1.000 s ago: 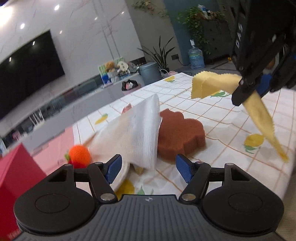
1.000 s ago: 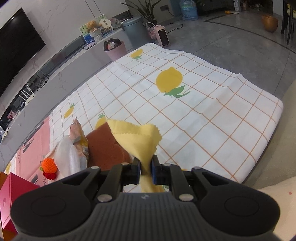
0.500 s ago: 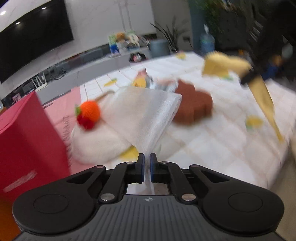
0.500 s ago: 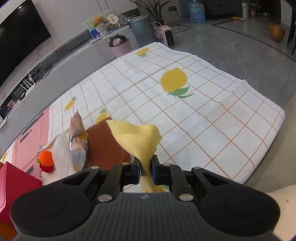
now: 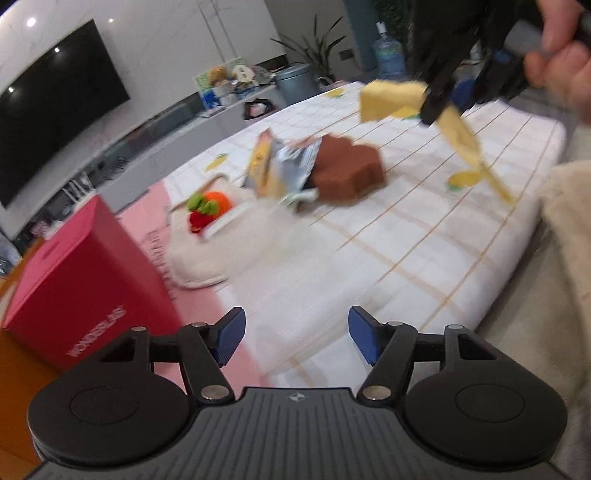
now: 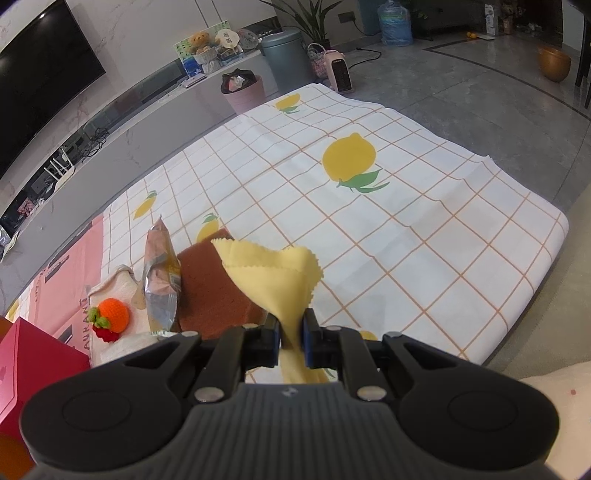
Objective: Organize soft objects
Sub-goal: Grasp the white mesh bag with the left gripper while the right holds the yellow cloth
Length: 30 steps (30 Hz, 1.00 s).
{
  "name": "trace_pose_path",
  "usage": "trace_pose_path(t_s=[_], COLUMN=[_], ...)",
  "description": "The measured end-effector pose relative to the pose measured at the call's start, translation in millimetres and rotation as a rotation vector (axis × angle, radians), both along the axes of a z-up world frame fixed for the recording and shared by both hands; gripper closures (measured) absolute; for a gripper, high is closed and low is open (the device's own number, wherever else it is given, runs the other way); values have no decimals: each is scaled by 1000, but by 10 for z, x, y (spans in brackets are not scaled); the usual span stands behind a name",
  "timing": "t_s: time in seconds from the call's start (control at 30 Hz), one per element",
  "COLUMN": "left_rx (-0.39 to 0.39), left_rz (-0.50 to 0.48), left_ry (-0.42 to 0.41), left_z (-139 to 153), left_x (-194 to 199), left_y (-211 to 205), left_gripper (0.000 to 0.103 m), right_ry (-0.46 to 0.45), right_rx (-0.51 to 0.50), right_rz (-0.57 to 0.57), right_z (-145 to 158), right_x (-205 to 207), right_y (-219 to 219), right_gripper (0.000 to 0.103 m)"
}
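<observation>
- The left wrist view looks forward and down from low at the near left edge of the white lemon-print checked cloth, beside a red cardboard box; it is blurred.
- The right wrist view looks down from higher, further right, towards the far grey floor.
- Both share the brown flower-shaped sponge, crinkled foil snack bag and orange knitted fruit toy.

Bright, even indoor light, ceiling spots mirrored as glare on the glossy wall at 10 o'clock, left wrist view smeared by motion blur, right wrist view sharp, soft shadows, straight lines bowed by fisheye distortion towards every edge
</observation>
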<state>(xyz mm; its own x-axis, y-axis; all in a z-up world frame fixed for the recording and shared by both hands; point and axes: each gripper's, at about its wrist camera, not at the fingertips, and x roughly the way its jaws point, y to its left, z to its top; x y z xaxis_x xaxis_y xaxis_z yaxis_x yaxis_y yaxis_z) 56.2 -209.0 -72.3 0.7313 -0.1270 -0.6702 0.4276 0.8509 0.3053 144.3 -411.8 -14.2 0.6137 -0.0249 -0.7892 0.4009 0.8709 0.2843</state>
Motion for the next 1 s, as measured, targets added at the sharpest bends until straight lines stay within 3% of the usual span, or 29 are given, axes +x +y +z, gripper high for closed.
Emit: trace_pose_path(t_s=[0.07,0.17,0.3,0.4,0.5,0.67,0.83,1.0], left_rx=[-65,-183,-261,-284,-259,-326,-243,-270], left_rz=[-6,-4,94,174,246,318,338,414], left_ry=[0,-30,-5,14,-5,83,68,26], left_z=[107,288,356,277,157,18,-110,-161], left_x=[-6,4,208,366,426,552,612,582], left_y=[-12,-2,22,88,138,219,111,227], left_gripper=[26,14,13,13,12,11,10,6], right_ry=[0,-19,-13,-6,-9,-12,-3,-4], right_rx=[3,58,35,29,28,9,0,-16], right_rz=[-6,3,11,23,33,44,56,54], right_z=[-2,-6,7,2,7,20,8,15], right_x=[1,-6,8,10,11,27,39,39], right_y=[-13,-36,15,37,52,83,101,103], right_gripper=[91,91,91,91,91,91,91,91])
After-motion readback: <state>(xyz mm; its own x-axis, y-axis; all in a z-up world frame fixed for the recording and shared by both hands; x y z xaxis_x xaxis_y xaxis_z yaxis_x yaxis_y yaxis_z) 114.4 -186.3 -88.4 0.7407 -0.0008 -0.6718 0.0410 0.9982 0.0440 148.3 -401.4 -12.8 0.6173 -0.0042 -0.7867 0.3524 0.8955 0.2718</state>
